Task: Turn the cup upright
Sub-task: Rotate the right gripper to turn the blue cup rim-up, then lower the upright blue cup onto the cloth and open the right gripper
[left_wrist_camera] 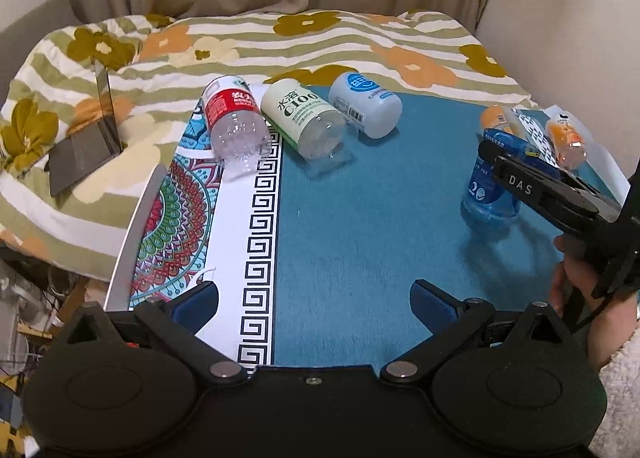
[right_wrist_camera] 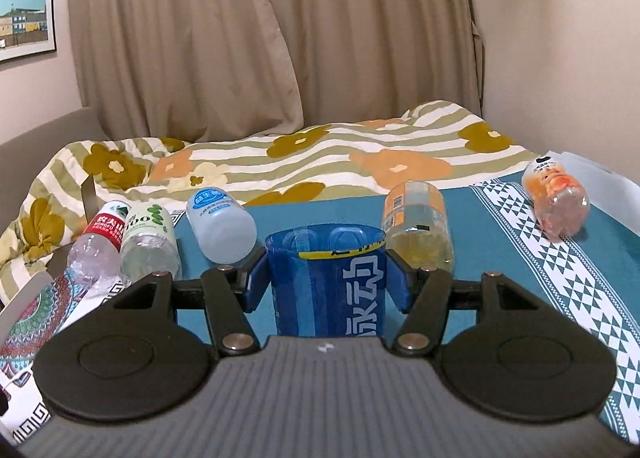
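A translucent blue cup [right_wrist_camera: 328,282] stands upright with its open rim up, held between the blue pads of my right gripper [right_wrist_camera: 328,278], which is shut on it. In the left wrist view the same blue cup [left_wrist_camera: 490,194] rests on the teal mat at the right, with my right gripper [left_wrist_camera: 496,158] clamped near its top. My left gripper [left_wrist_camera: 314,300] is open and empty, low over the near part of the mat.
Three cut bottle cups lie on their sides at the back left: red-label [left_wrist_camera: 234,118], green-label [left_wrist_camera: 304,118], white-blue [left_wrist_camera: 366,104]. Two orange-label ones [right_wrist_camera: 418,226] [right_wrist_camera: 558,198] lie at the right. A laptop [left_wrist_camera: 86,142] sits on the floral quilt.
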The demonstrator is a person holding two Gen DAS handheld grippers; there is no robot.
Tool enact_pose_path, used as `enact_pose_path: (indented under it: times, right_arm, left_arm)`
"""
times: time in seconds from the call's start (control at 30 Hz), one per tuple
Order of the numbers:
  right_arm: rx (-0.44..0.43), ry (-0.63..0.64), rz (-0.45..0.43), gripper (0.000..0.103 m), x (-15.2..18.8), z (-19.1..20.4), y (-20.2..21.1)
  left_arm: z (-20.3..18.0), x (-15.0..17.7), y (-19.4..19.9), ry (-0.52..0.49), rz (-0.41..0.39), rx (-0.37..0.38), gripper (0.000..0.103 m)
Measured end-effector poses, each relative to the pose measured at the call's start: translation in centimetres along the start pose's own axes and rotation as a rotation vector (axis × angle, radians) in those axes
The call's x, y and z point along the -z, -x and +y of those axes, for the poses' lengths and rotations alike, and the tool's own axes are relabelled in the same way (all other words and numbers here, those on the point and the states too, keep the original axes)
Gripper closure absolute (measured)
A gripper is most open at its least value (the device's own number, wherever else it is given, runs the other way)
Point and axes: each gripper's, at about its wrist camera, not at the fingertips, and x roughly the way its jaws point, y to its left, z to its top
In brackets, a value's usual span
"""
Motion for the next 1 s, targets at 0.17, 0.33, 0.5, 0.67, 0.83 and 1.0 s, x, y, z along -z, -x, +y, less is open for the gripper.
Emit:
enact_pose_path:
  times: [0.17,0.33,0.5,0.67,0.83,1.0]
  right_arm:
    - [-0.006,0.017,0.016,0.029,0.4,0.3,1.1]
    - [-0.011,0.078,0.023,0.029,0.9,0.6,1.9]
    - [-0.019,0.113,0.047,0.029,1.2,0.7,2.2]
    - [-0.01,0.095,0.101,0.029,0.6,1.0,2.0]
    - [0.0,0.1,0.157,0.029,-0.1,1.3,1.6]
    - [0.002,0.111,0.189,0.028,-0.5,1.4,1.5]
  left_arm:
    - [-0.2,0.1,-0.1,0.001,0.002,0.014,0.0]
    - [-0.6,0.3,-0.5,0.019,0.007,0.038,0.0]
    - [-0.8,0.7,-0.9,0.043,0.026,0.06,0.0]
    - [-0.7,0.9,-1.1,0.064,0.042,0.066,0.0]
    - [-0.6,0.9,-1.4,0.091,0.051,0.074,0.0]
    - [-0.8,0.8,-1.6,0.101,0.055,0.079,0.0]
